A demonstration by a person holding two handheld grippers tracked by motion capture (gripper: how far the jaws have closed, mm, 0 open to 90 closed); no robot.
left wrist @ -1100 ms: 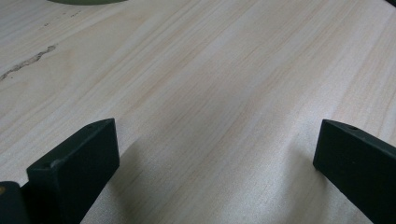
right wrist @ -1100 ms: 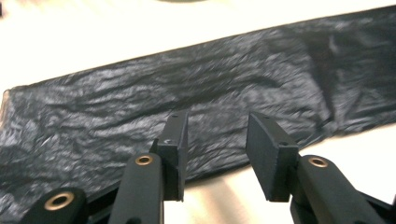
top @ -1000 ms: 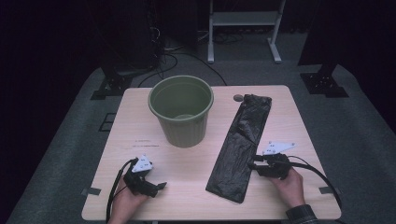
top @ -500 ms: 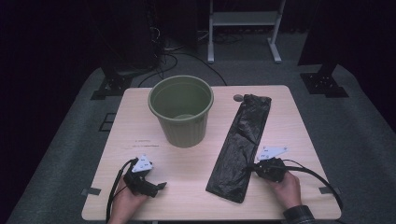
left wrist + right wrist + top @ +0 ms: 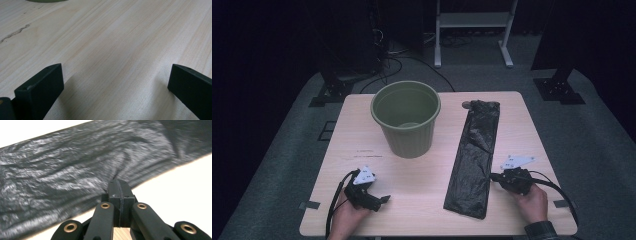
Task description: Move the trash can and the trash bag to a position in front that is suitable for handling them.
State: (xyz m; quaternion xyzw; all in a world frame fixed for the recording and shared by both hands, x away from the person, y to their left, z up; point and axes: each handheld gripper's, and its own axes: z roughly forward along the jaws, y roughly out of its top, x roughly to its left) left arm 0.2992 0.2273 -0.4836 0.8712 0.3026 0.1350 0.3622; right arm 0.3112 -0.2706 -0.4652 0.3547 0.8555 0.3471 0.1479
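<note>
Light wood table [image 5: 362, 125], pale grain, faint dark scuff mark left of centre. Green plastic bucket [image 5: 406, 117] upright near the far edge, left of middle, open top, ribbed sides, nothing clearly inside. Small round dark thing [image 5: 466, 104] at the far edge, right of the bucket; too small to tell what. Grey tape tabs [image 5: 310, 205] at the near left corner and near right corner [image 5: 561, 203]. Grey carpet floor [image 5: 592, 135] around the table. Behind the far edge: white metal frame [image 5: 472, 20], black cables [image 5: 397, 60] on floor, black stand feet at far left [image 5: 329, 92] and far right [image 5: 559, 90].
</note>
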